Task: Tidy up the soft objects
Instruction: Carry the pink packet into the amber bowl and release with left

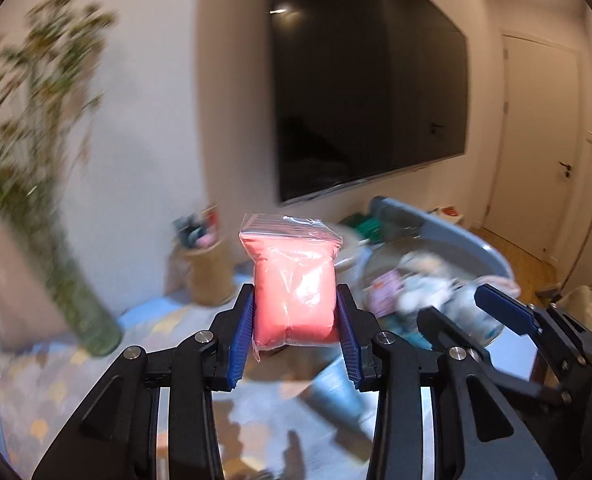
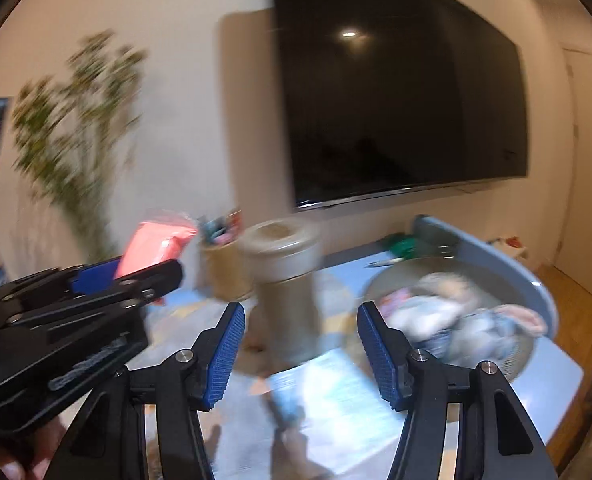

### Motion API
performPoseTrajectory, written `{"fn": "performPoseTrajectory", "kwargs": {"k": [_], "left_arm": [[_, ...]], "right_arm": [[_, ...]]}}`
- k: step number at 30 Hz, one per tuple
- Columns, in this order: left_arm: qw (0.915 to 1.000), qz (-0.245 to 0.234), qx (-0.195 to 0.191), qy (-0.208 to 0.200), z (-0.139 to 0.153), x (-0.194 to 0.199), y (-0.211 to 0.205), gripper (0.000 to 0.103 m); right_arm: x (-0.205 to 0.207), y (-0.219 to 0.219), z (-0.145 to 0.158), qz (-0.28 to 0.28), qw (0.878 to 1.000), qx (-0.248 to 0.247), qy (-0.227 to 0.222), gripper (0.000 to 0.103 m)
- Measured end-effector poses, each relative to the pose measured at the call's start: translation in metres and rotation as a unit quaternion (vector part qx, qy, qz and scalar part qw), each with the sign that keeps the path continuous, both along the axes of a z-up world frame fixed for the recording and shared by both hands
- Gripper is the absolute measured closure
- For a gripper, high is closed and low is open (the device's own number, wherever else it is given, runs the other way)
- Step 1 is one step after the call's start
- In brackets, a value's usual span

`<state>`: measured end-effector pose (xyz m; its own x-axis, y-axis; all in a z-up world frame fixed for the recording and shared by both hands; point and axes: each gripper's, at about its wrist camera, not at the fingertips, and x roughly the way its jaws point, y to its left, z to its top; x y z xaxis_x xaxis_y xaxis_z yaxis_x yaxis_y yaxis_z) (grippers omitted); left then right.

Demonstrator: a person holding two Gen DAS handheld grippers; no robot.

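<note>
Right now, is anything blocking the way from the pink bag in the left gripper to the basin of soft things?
Nothing visible does. The left gripper holds the pink bag up, with the basin beyond to its right; the right gripper is empty.

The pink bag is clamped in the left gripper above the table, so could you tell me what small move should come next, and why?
Probably carry the pink bag rightward toward the grey basin and lower it there. The left gripper is shut on it, and the basin already holds soft items.

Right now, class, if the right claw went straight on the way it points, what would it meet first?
Probably the beige lidded canister, standing on the table between the open right claw and the wall; blur leaves depth unclear.
</note>
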<state>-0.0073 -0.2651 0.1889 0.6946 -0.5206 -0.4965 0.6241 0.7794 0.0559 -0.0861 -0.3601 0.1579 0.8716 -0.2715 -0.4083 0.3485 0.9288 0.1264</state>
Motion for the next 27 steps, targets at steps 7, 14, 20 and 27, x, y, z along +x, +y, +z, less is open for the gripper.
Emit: {"fn": "performPoseTrajectory", "kwargs": {"k": [7, 14, 20, 27], "left_arm": [[0.9986, -0.052, 0.003, 0.009, 0.002, -0.002, -0.085, 0.067], [0.9948, -0.068, 0.010, 0.075, -0.029, 0.020, -0.168, 0.067], [0.9911, -0.088, 0.045, 0.089, -0.060, 0.023, -0.202, 0.067], [0.9852, -0.125, 0.076, 0.089, -0.067, 0.018, -0.217, 0.052]], "right_arm": [[-0.013, -0.120, 0.004, -0.079, 0.995, 0.065, 0.001, 0.045], [0.004, -0.214, -0.017, -0.114, 0.986, 0.106, 0.052, 0.045], [0.003, -0.266, -0.040, -0.135, 0.976, 0.153, 0.076, 0.045], [0.021, -0.279, -0.051, -0.121, 0.975, 0.156, 0.105, 0.043]]}}
